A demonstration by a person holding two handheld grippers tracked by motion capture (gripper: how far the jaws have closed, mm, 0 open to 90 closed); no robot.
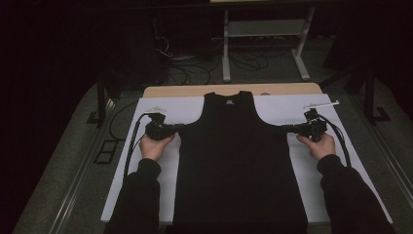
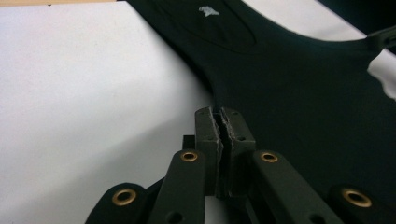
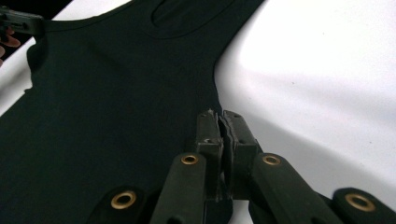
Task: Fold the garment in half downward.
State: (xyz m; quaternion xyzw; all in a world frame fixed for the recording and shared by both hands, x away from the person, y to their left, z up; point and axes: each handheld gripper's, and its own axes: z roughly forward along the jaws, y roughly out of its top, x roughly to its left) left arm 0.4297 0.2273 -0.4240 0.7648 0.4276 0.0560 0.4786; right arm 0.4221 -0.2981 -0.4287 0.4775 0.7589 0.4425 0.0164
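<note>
A black tank top [image 1: 238, 161] lies flat on a white sheet [image 1: 160, 109], neck toward the far edge of the table. My left gripper [image 1: 181, 126] is shut on its left underarm corner, and the cloth is drawn out to a point there. In the left gripper view the jaws [image 2: 220, 116] are pressed together on the edge of the tank top [image 2: 303, 93]. My right gripper [image 1: 285, 127] is shut on the right underarm corner in the same way. The right gripper view shows its jaws [image 3: 219, 119] pinching the hem of the tank top [image 3: 116, 93].
The sheet covers a wooden table [image 1: 195, 90] whose far edge shows behind the neck. On the floor beyond it stand a metal stand [image 1: 263, 34] and loose cables [image 1: 185, 68]. Dark frame posts [image 1: 101, 102] flank the table.
</note>
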